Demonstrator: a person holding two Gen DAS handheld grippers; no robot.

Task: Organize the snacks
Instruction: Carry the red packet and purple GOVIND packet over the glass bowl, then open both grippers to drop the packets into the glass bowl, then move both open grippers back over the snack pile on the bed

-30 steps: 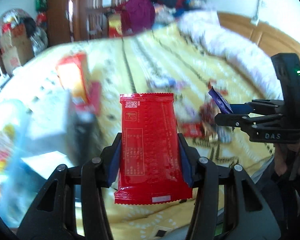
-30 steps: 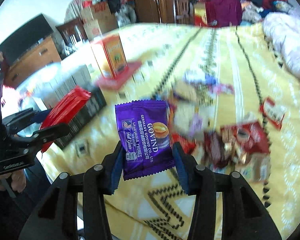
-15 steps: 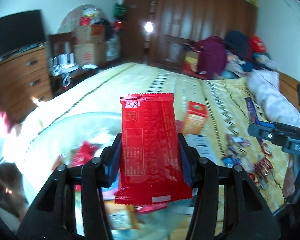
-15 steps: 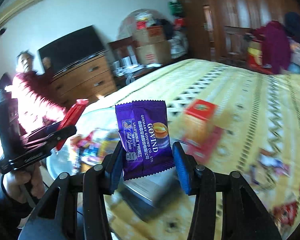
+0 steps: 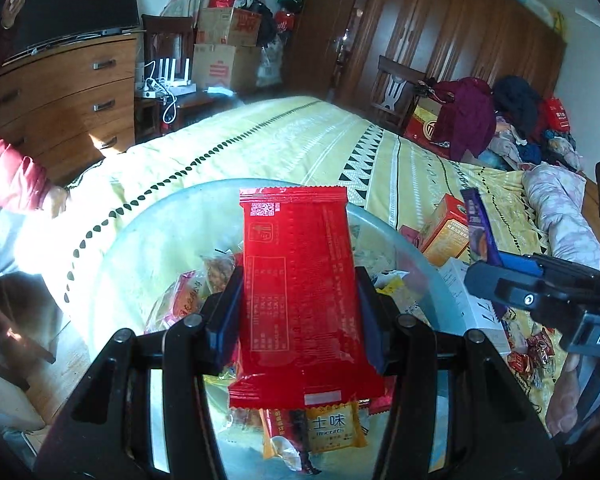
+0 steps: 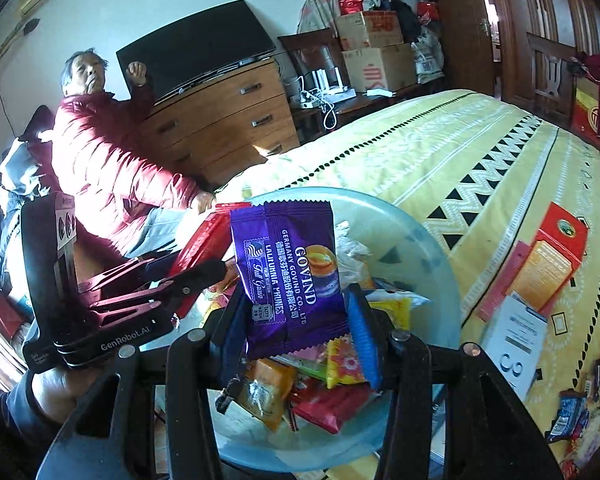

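Observation:
My left gripper (image 5: 298, 312) is shut on a red snack packet (image 5: 300, 296), held upright over a clear round bowl (image 5: 148, 232) with several snack packets in it. My right gripper (image 6: 296, 320) is shut on a purple Govind packet (image 6: 288, 272), also over the bowl (image 6: 428, 248). The right wrist view shows the left gripper (image 6: 198, 270) at the left with the red packet (image 6: 204, 240). In the left wrist view the right gripper (image 5: 500, 268) is at the right with the purple packet (image 5: 478, 224) edge-on.
The bowl sits at the near edge of a bed with a yellow patterned cover (image 6: 480, 152). An orange box (image 6: 548, 264), a white box (image 6: 512, 336) and loose snacks (image 6: 568, 416) lie to the right. A person in a red jacket (image 6: 100, 160) sits by a wooden dresser (image 6: 228, 120).
Both grippers have swung left from the loose snacks on the bed to above the bowl, each still holding its packet. The bowl now fills the lower middle of both views.

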